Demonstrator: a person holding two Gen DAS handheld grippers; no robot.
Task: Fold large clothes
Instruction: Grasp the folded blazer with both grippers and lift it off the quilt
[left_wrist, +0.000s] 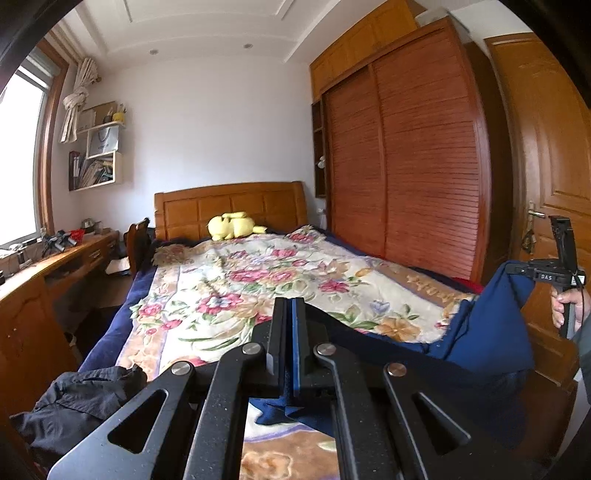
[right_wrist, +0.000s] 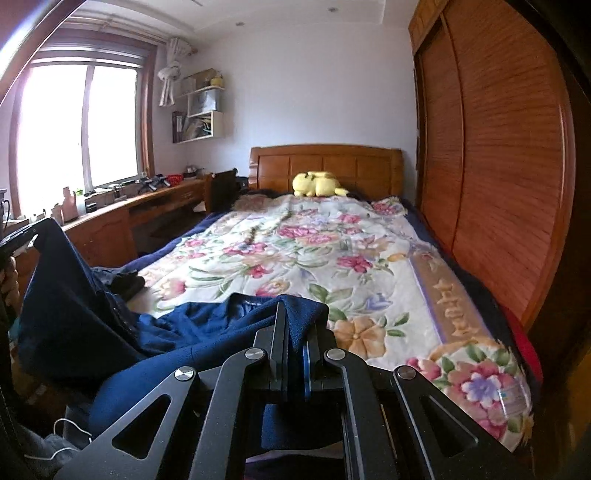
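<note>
With both grippers, left (left_wrist: 289, 332) and right (right_wrist: 295, 343), pinching the navy garment (right_wrist: 110, 325) lifted above the floral bed (right_wrist: 369, 258), we risk thin fabric slipping out or dragging.

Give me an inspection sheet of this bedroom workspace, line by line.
Surface: bed covered by a floral quilted blanket, mostly bare.
Job's things: large navy blue fabric garment, lifted at two points, sagging between them onto the bed's near end.
Clutter: crumpled black garment at the near left corner; yellow plush toy by the headboard.
Grippers: left gripper shut on the navy garment; right gripper shut on it too.
Cables: thin white cable low at left in the right wrist view.
Surroundings: wooden slatted wardrobe, cluttered wooden desk, bright window.
</note>
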